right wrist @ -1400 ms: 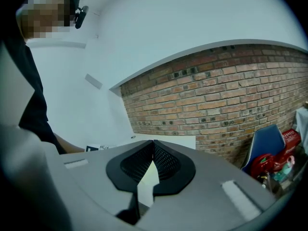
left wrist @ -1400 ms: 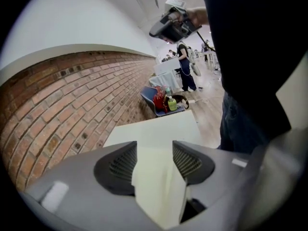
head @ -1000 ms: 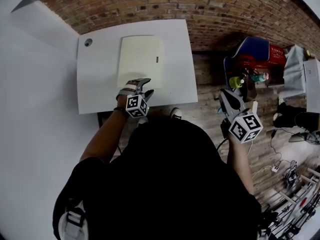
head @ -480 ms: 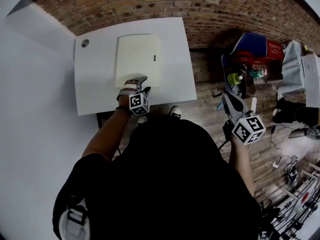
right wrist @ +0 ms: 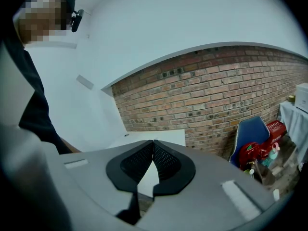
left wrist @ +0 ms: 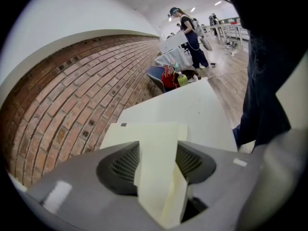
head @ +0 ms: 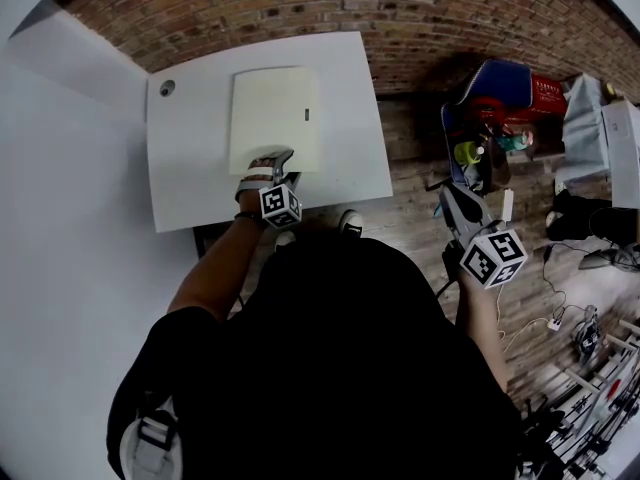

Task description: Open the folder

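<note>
A cream folder point(head: 275, 118) lies shut and flat on the white table point(head: 190, 168), with a small dark mark near its right edge. My left gripper point(head: 272, 163) is at the folder's near edge. In the left gripper view the folder point(left wrist: 144, 134) fills the gap between the jaws, which stand apart, and its near edge curls up toward the camera; my left gripper point(left wrist: 158, 150) is open around it. My right gripper point(head: 455, 200) hangs off the table's right side above the wooden floor. In its own view my right gripper point(right wrist: 153, 155) is shut with nothing in it.
A round grommet hole point(head: 167, 88) sits at the table's far left corner. A brick wall point(head: 400, 8) runs behind the table. Right of the table stands a blue chair point(head: 510, 83) with a red bag point(head: 500, 118) and bottles. A person point(left wrist: 190, 32) stands far off.
My left gripper has edged forward over the folder's near edge. The right gripper has stayed about where it was.
</note>
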A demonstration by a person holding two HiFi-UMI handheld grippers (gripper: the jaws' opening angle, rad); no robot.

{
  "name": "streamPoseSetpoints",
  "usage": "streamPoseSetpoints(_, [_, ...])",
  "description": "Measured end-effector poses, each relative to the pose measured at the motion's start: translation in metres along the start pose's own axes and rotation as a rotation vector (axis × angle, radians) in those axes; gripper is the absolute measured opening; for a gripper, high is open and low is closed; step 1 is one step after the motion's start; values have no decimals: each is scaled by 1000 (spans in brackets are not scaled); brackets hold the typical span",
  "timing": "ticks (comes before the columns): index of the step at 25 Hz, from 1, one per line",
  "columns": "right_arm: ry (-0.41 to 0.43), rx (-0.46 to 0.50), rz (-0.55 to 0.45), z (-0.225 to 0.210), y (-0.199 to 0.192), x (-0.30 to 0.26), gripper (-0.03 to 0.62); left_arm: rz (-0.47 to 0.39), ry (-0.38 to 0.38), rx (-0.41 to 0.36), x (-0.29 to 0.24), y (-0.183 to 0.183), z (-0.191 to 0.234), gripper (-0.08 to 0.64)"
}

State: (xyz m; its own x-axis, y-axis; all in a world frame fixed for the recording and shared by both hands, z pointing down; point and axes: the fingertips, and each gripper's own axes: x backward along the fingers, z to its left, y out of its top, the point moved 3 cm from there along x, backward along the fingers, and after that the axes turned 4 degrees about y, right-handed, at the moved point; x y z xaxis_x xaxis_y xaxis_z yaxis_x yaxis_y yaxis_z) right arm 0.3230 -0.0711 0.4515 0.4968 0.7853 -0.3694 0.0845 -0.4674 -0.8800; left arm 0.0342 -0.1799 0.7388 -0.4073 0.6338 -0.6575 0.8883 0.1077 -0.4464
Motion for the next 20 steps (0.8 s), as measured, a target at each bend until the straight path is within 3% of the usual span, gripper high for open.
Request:
streamPoseSetpoints(11, [30,7,-1,11,-1,-10,3,-43,5,38,13,7,7,155])
streamPoseSetpoints(20, [55,17,-4,19,0,-23,2,-86,59,94,33,10,25,80])
